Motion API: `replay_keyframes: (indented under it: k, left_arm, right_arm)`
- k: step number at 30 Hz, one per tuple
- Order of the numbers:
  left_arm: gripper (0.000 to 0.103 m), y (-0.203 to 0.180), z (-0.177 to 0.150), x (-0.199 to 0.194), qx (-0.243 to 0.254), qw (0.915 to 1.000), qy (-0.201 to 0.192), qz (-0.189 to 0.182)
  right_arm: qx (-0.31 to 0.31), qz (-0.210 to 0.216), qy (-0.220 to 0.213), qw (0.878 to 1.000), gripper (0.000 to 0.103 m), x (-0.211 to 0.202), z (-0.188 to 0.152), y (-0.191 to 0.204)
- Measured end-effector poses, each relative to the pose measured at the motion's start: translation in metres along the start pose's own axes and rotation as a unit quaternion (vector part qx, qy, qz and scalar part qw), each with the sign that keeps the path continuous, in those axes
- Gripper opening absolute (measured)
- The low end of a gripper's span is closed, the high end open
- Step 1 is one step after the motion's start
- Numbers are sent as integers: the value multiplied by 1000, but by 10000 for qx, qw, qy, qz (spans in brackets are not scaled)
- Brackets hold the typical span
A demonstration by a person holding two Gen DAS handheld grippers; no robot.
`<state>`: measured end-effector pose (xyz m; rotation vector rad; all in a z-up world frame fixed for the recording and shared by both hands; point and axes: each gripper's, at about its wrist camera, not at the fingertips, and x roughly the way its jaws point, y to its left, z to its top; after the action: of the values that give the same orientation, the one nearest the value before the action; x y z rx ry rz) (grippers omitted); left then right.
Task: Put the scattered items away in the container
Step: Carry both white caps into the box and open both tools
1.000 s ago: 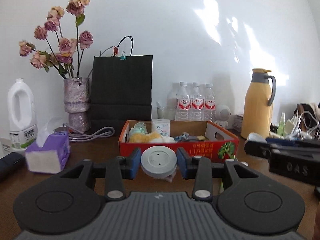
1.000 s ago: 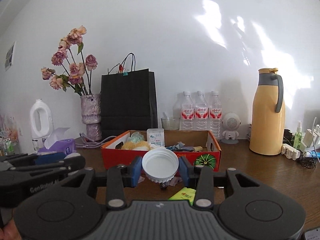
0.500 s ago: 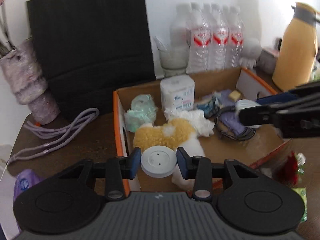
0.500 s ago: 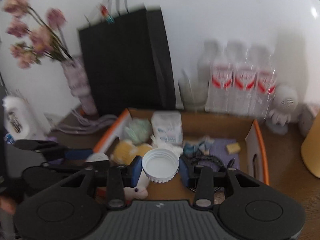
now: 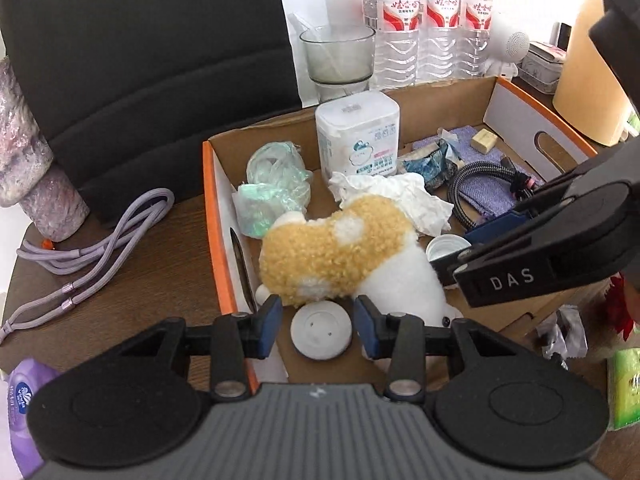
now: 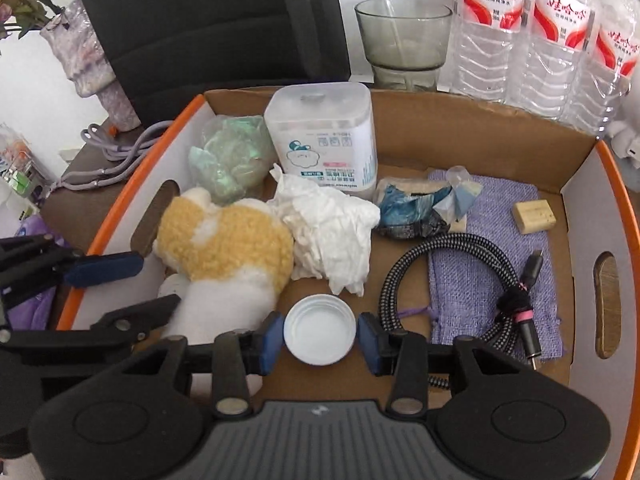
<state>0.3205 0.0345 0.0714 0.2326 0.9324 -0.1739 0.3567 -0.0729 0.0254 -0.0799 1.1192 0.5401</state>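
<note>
The orange-rimmed cardboard box [image 5: 212, 216] [image 6: 576, 136] holds a plush toy [image 5: 340, 248] [image 6: 224, 248], tissue, a cable and other small items. My left gripper [image 5: 316, 326] is open over the box's front left corner, with a grey round lid [image 5: 321, 330] lying loose between the fingers, small gaps on both sides. My right gripper [image 6: 319, 338] is open over the box's front middle, with a white bottle cap [image 6: 319, 335] lying open side up between its fingers. The right gripper also shows in the left wrist view [image 5: 452, 254], above the cap [image 5: 446, 249].
Behind the box stand a black bag [image 5: 148, 60], a glass [image 6: 404, 40] and water bottles [image 6: 532, 40]. A purple cord [image 5: 88, 240] and a vase [image 5: 28, 168] lie left of the box. Green packets [image 5: 624, 388] and a wrapper [image 5: 560, 332] lie on the table to the right.
Both grippers moved forward and down over the box. Both opened: the grey lid and the white cap, gripped before, now lie loose between the fingers in the box.
</note>
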Motion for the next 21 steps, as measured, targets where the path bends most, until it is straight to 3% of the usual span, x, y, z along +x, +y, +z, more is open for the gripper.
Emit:
replay_keyframes:
  k: [5,7,9,10,16,19,21]
  left_arm:
    - [42,7,12,-17,-308,9995,-16,-100]
    - [55,10,16,-29,-503,9987,-28,-70]
    - [78,9,18,-40,-628,9980,-69,89]
    - [79,8,17,-46,-667,9976,-88,146]
    - [86,-1,10,-65,-1156,9932,-101,126]
    - [89,-13,5,-77,-1372,9896,-383,194]
    - [89,-22,0,-90,-1462,9849,-868,320]
  right_arm:
    - [195,-30,-41,9998,53,-23,5,-6]
    - [241,-153,-67,9996,61,-39,7,-9]
    - [179,-358,-90,9992,74,-54,7,-12]
    - [118,-477,-76,9988,82,-59,6,-14]
    - [419,-850,-75,9955,83,-89,-12,-39]
    - [515,-919,-230,9942,83,-104,-26,-44]
    - [573,-921,-582,9924,83,-115,-36,-42]
